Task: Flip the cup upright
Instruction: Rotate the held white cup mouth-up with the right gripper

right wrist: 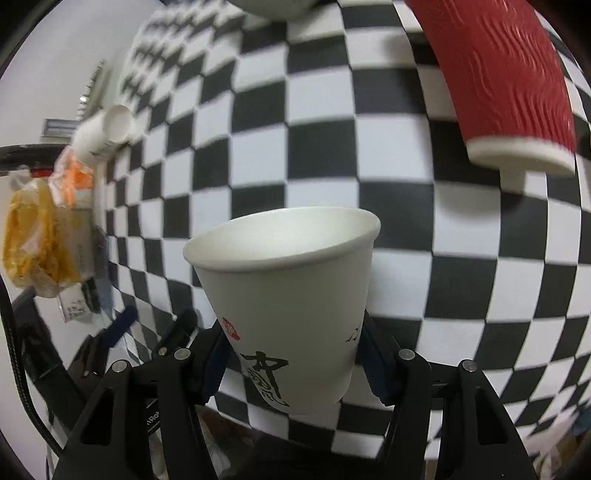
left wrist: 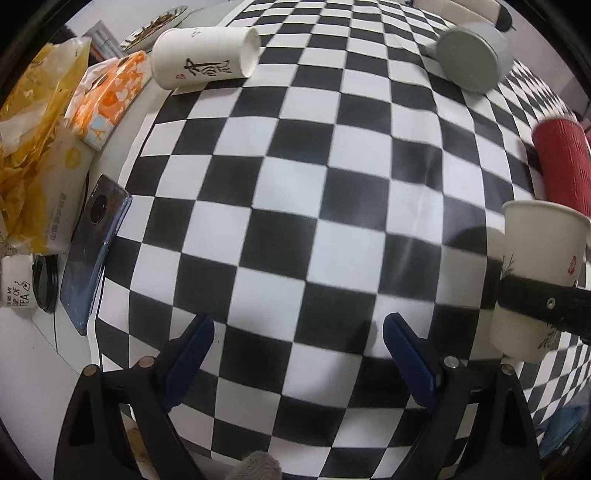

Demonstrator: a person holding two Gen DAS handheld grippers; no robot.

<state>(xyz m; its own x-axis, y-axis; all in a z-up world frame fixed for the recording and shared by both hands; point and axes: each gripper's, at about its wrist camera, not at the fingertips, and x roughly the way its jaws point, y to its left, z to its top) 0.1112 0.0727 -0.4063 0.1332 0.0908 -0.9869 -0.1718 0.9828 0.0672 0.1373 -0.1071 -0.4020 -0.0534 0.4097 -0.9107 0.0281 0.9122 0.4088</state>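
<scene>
My right gripper (right wrist: 295, 354) is shut on a white paper cup (right wrist: 291, 306) with black brush writing. The cup is upright, mouth up, just above the checkered cloth (right wrist: 332, 155). It also shows at the right edge of the left wrist view (left wrist: 535, 277), with a black finger across it. My left gripper (left wrist: 297, 354) is open and empty over the cloth (left wrist: 295, 184). A second white cup (left wrist: 205, 57) lies on its side at the far left. A red ribbed cup (right wrist: 506, 81) lies on its side, also seen in the left wrist view (left wrist: 565, 162).
A grey round container (left wrist: 472, 55) lies at the far right. Off the cloth's left edge are a phone (left wrist: 94, 254), an orange packet (left wrist: 110, 96), a yellow snack bag (left wrist: 33, 147) and a plate (left wrist: 155, 26).
</scene>
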